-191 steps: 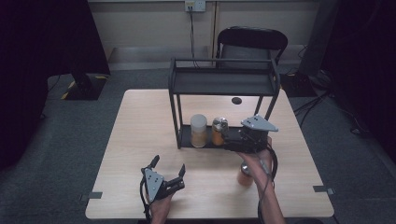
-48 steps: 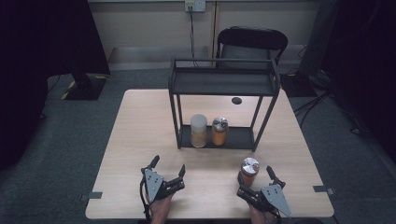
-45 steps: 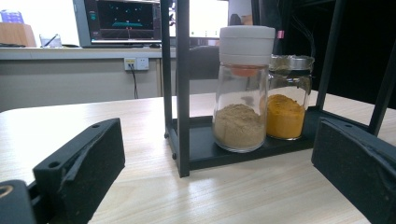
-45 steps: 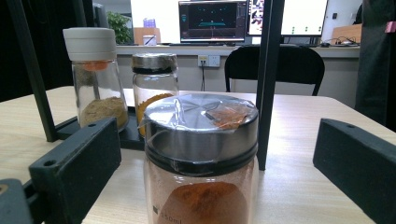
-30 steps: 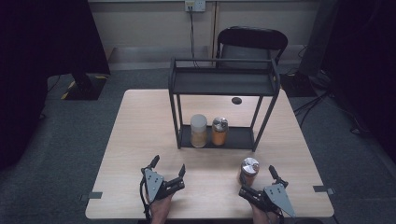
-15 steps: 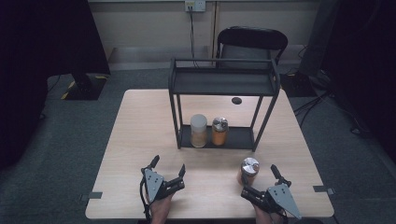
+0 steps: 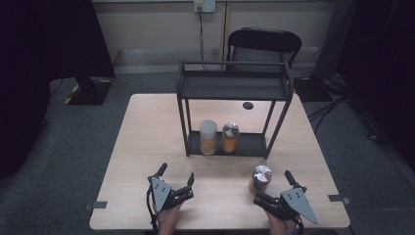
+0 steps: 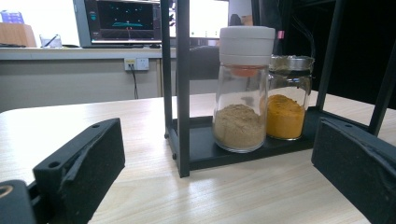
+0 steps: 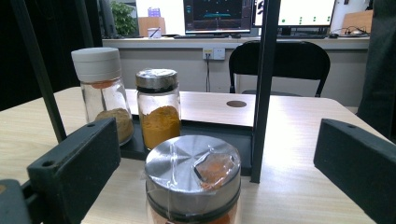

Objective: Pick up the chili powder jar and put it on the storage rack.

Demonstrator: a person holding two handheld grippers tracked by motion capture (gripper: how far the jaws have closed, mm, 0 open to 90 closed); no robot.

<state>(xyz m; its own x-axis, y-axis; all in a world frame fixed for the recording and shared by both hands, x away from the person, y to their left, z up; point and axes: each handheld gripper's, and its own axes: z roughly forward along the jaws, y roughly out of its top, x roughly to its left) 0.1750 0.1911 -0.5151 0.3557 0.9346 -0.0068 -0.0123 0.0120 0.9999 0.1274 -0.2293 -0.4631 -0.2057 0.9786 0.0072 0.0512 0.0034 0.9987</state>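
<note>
The right gripper (image 7: 273,185) has its jaws wide apart; the silver-lid jar (image 9: 193,182) stands just ahead between them, not touched. The left gripper (image 7: 176,176) is spread too. Further ahead, two jars (image 7: 219,137) stand in the black rack (image 7: 234,87)

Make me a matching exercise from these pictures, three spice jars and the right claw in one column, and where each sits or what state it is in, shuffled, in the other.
Things:
1. Clear glass jar with white plastic cap and tan powder
2. Glass jar with silver lid and yellow-orange powder
3. Glass jar with shiny silver lid
4. Right claw

Places or states:
A. Open, jaws either side of a jar
B. Bare tabletop, outside the black metal rack
C. Rack's bottom shelf, left of its neighbour
D. Rack's bottom shelf, right of its neighbour

Pairs: 1-C, 2-D, 3-B, 4-A
</note>
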